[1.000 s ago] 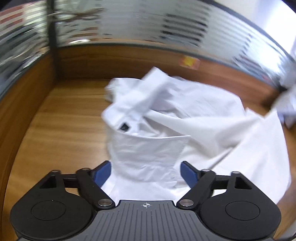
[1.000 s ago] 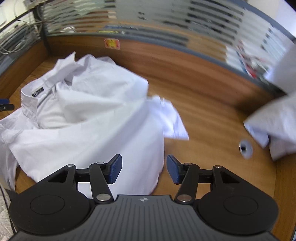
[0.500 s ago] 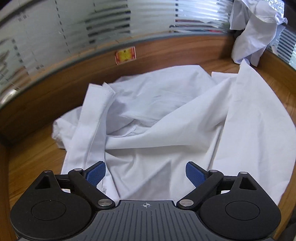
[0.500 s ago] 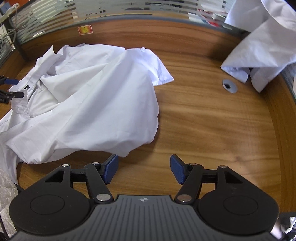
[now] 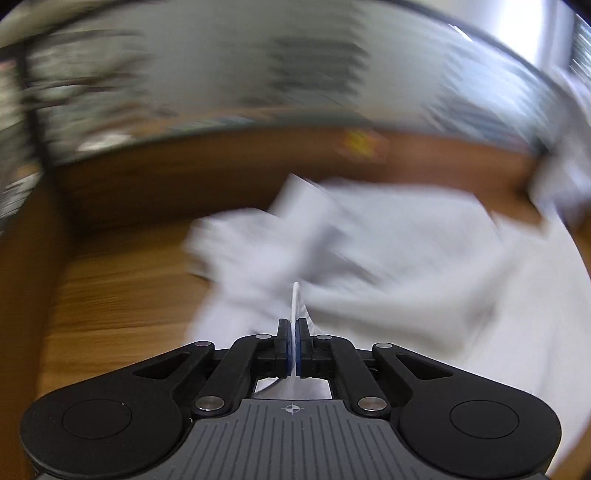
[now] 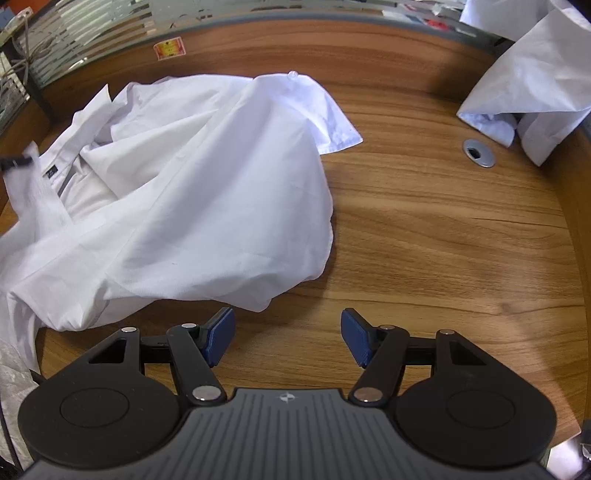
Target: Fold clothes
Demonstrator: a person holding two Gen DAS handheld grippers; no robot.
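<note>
Surroundings: wooden desk (image 6: 443,236) with raised wood edging, frosted glass partition (image 6: 92,33) behind; round cable grommet (image 6: 478,152); red-yellow sticker (image 6: 168,48) on the edging; second white garment (image 6: 524,92) heaped far right.
Item: white shirt (image 6: 192,192), crumpled, collar left, spread over the desk's left half.
Left gripper (image 5: 294,345): fingers pinched together on a shirt edge (view badly motion-blurred).
Right gripper (image 6: 287,339): fingers apart, empty, just beside the shirt's near hem.

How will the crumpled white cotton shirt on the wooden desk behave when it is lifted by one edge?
The crumpled white cotton shirt will probably hang limp, since it lies in soft folds. It seems light: the left gripper pinches only a thin edge. It may slide on the smooth wooden desk.
</note>
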